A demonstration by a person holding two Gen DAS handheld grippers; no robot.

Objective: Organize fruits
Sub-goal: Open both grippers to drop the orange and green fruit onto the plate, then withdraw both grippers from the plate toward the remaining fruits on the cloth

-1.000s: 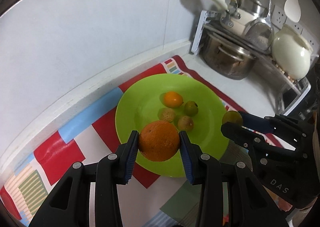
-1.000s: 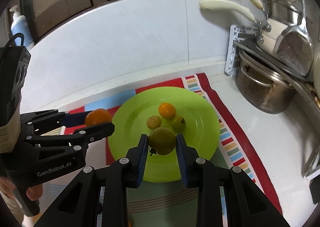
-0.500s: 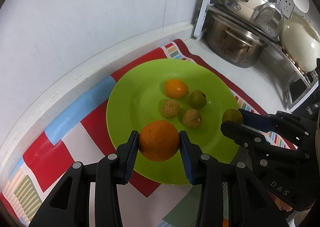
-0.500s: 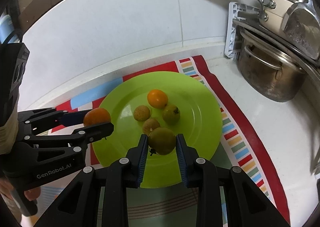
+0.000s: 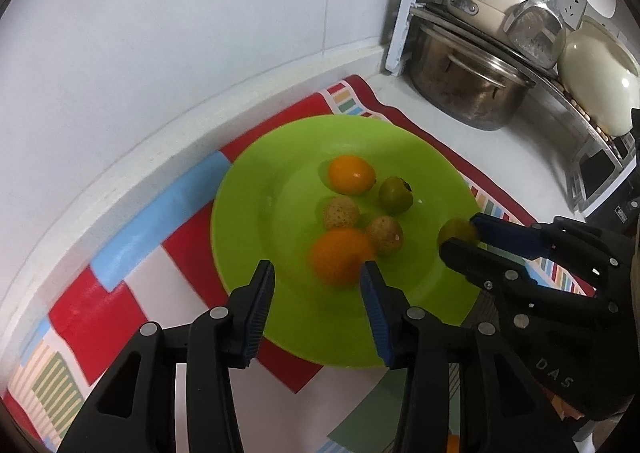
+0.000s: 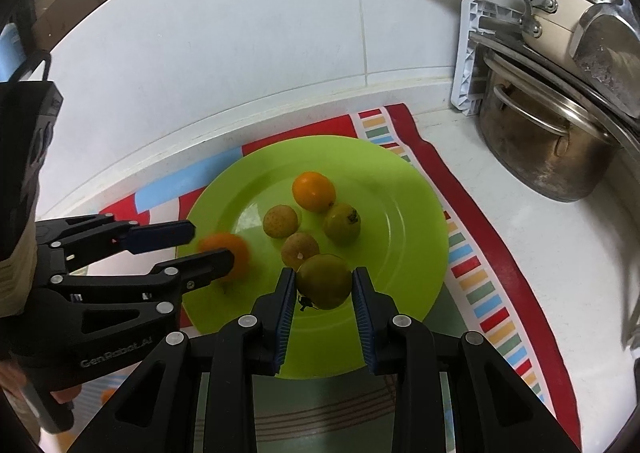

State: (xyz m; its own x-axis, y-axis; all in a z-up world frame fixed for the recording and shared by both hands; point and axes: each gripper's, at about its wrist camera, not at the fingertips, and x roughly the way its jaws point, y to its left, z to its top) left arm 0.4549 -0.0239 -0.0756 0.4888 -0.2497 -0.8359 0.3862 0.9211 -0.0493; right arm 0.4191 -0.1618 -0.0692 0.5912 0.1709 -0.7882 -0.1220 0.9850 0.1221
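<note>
Half a second ago the left gripper clamped the large orange; now its fingers are opening and stand clear of the fruit on both sides, and the orange shows blurred, apparently dropping or rolling onto the green plate. This suggests the orange has been delivered and the left hand's part of this placement is about done. The orange lies just past the left fingertips, toward 12 o'clock from them, at about 6 o'clock of the cluster already on the plate: a small orange fruit, a green one and two brownish ones and, the nearer of which it is touching or nearly so. The right gripper has not let go: its fingers are narrow and pressed on a green fruit, held just over the near part of the plate, at 6 o'clock of the same cluster. That fruit probably goes down next. The plate sits on a striped cloth on the table, with a steel pot at 2 o'clock.
</note>
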